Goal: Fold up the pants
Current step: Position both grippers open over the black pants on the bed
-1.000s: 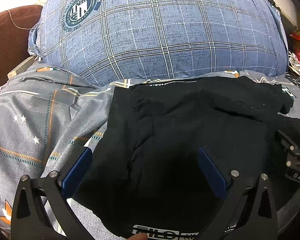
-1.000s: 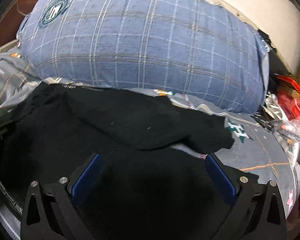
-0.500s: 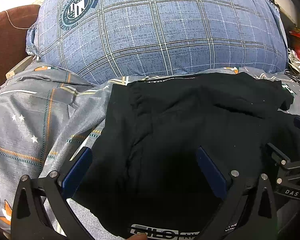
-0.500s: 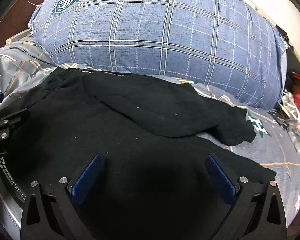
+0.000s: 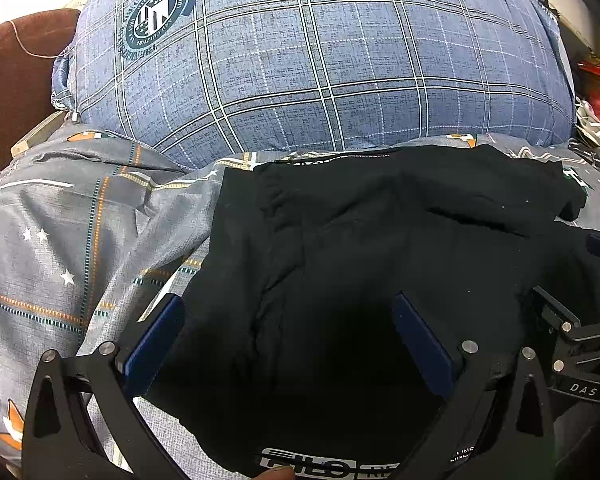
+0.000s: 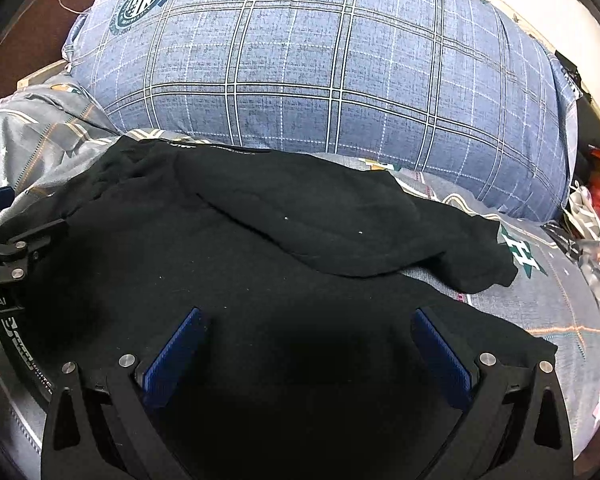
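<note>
Black pants [image 5: 360,264] lie spread and rumpled on a grey patterned bedsheet [image 5: 52,248], with a white-lettered waistband at the near edge. They also show in the right wrist view [image 6: 260,264], one leg end folded across toward the right. My left gripper [image 5: 288,312] is open, its blue pads straddling the left part of the pants just above the cloth. My right gripper [image 6: 308,324] is open over the pants' near right part. Neither holds cloth.
A large blue plaid pillow [image 5: 320,60] lies just behind the pants; it shows in the right wrist view [image 6: 332,72] too. A brown cushion [image 5: 12,80] is at far left. Red and plastic clutter [image 6: 596,216] sits at the right edge.
Both grippers have pulled back and risen a little, so more of the pillow and pants shows. The right gripper has shifted left relative to the pants. Both stay open.
</note>
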A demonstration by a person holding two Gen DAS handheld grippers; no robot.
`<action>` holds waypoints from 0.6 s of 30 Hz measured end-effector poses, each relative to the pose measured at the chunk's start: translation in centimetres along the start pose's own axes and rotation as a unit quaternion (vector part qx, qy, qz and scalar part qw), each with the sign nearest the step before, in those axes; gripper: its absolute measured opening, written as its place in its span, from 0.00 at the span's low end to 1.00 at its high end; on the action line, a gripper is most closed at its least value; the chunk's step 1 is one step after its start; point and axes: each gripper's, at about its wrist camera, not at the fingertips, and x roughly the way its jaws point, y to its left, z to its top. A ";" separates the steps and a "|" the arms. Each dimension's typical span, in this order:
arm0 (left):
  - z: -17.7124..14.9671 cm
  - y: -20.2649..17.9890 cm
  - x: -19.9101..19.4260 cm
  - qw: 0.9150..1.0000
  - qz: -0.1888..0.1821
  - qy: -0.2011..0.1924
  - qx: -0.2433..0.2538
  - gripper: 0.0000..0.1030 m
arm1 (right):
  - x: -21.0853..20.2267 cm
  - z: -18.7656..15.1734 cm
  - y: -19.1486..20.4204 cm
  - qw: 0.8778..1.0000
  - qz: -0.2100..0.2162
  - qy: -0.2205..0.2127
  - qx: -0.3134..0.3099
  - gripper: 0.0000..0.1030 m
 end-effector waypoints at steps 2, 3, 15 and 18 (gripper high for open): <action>0.0 0.0 0.0 1.000 -0.001 0.000 0.000 1.00 | -0.1 0.0 0.1 1.000 -0.001 -0.001 -0.001 1.00; 0.0 0.0 0.0 1.000 -0.001 0.000 0.000 1.00 | -0.1 0.0 0.1 1.000 -0.001 -0.001 -0.002 1.00; 0.0 -0.2 -0.1 1.000 -0.001 0.000 0.002 1.00 | -0.1 0.0 0.2 1.000 0.000 -0.004 -0.004 1.00; 0.0 -0.2 -0.1 1.000 -0.001 0.000 0.002 1.00 | -0.2 0.0 0.3 1.000 0.000 -0.006 -0.005 1.00</action>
